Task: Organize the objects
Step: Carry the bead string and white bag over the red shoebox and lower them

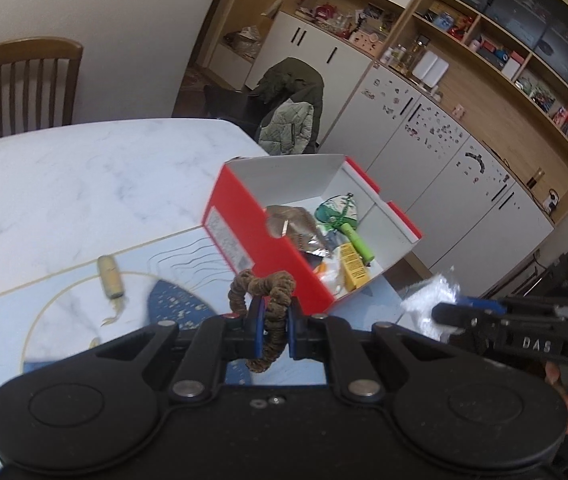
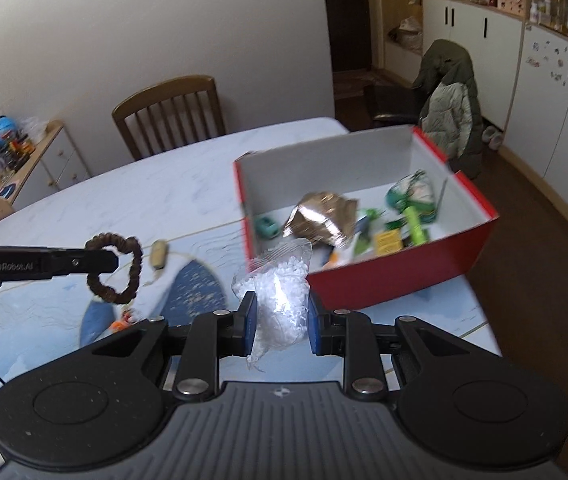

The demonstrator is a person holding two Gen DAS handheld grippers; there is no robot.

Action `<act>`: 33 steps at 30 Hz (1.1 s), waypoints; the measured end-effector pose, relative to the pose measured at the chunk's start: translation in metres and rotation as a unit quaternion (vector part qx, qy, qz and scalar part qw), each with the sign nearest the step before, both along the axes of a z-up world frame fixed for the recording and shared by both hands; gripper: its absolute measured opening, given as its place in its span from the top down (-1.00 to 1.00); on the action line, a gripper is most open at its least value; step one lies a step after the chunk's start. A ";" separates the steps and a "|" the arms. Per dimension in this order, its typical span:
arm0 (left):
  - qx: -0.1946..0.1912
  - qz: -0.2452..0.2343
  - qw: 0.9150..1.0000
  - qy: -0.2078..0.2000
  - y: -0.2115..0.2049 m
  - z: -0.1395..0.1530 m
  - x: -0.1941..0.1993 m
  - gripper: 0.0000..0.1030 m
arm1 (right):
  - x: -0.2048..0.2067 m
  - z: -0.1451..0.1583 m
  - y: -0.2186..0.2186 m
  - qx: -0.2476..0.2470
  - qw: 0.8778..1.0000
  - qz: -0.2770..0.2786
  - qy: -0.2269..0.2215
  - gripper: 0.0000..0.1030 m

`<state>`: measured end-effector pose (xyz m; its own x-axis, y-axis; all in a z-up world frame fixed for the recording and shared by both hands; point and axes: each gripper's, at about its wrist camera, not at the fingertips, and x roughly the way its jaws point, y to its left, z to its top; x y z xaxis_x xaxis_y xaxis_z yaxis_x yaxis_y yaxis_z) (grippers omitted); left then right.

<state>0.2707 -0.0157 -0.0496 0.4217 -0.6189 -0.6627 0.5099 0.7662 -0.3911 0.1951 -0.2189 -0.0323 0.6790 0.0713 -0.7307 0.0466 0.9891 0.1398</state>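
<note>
Mid-task: left gripper [image 1: 271, 328] clamps brown scrunchie [image 1: 261, 286], right gripper [image 2: 277, 322] clamps clear plastic bag [image 2: 279, 288], red box [image 2: 384, 280] ahead part-filled, beige tube [image 1: 109, 276] left on mat.

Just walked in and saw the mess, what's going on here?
A person is tidying small items into the red box on the table. The left claw grips a brown beaded bracelet; the right claw grips a clear bag of white bits. A beige object lies on the mat.
</note>
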 end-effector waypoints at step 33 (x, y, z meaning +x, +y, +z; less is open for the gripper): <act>0.127 0.021 0.992 0.008 -0.196 -0.039 0.052 0.83 | 0.137 -0.063 -0.145 -0.017 0.998 0.059 0.024 0.53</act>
